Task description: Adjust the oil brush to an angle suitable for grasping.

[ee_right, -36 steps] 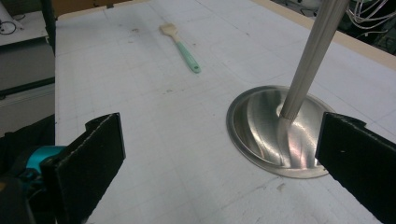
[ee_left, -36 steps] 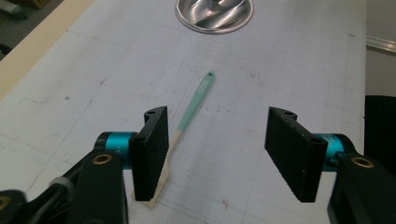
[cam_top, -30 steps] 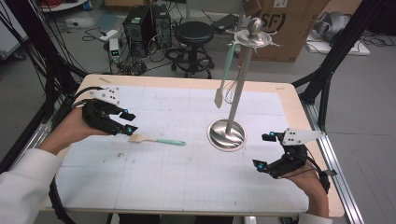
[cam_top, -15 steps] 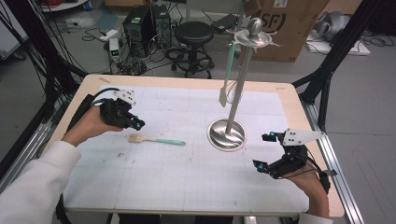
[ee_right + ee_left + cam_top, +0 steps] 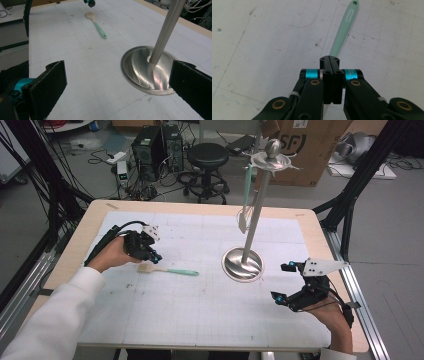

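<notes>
A brush with a mint-green handle point(image 5: 170, 270) lies flat on the white gridded mat point(image 5: 200, 320), bristles to the left. My left gripper point(image 5: 151, 255) hovers just behind the bristle end, its jaws shut with nothing between them. In the left gripper view the shut jaws point(image 5: 329, 59) hide the bristles, and the handle point(image 5: 344, 30) runs away beyond them. My right gripper point(image 5: 281, 282) rests open at the right of the mat, beside the steel stand's round base point(image 5: 243, 265). The right gripper view has its wide jaws point(image 5: 117, 82) framing that base point(image 5: 140, 72) and the brush point(image 5: 96, 23) farther off.
The stand's pole point(image 5: 256, 215) rises to a ball-topped hanger, from which a pale green spatula point(image 5: 245, 195) dangles near the mat's far edge. A wooden table rim point(image 5: 80, 240) surrounds the mat. Black frame posts, a stool and cables stand beyond the table.
My left hand came right and down toward the brush's bristle end, and its jaws went from open to shut. The right gripper stayed still.
</notes>
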`<state>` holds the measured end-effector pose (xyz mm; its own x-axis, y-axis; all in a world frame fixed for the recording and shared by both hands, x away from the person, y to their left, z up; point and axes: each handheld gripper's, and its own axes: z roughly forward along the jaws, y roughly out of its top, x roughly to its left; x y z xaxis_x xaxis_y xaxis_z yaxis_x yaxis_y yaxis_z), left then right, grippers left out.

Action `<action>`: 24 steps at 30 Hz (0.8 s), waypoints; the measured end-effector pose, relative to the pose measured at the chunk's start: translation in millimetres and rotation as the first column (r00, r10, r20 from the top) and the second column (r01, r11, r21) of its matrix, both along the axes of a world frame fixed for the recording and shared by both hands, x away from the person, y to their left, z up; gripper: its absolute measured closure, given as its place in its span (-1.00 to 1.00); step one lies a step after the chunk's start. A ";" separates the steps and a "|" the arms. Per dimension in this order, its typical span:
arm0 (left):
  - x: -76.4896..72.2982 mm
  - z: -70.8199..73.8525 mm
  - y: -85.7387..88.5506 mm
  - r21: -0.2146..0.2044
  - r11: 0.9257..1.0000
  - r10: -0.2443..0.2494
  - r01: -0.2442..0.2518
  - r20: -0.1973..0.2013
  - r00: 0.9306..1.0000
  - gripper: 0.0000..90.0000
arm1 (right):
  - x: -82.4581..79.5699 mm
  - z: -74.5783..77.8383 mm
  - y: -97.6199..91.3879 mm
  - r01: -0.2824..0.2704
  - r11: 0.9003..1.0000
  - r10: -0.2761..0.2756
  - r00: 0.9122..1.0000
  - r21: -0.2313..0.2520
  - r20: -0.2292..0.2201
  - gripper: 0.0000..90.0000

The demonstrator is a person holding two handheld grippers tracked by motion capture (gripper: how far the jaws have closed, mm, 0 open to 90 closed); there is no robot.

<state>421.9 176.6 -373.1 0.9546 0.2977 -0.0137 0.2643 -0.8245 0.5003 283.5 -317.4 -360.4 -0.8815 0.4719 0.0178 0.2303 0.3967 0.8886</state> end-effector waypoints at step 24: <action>11.4 -33.8 -10.9 0.106 0.994 -0.022 0.027 -0.044 0.999 1.00 | 1.5 -3.5 -0.8 0.003 1.000 -0.003 1.000 -0.016 -0.012 -0.99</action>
<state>433.4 165.8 -406.8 0.9607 0.2764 -0.0244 0.2630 -0.8791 0.3975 285.0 -318.1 -363.9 -0.8798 0.4748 0.0213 0.2424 0.4099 0.8793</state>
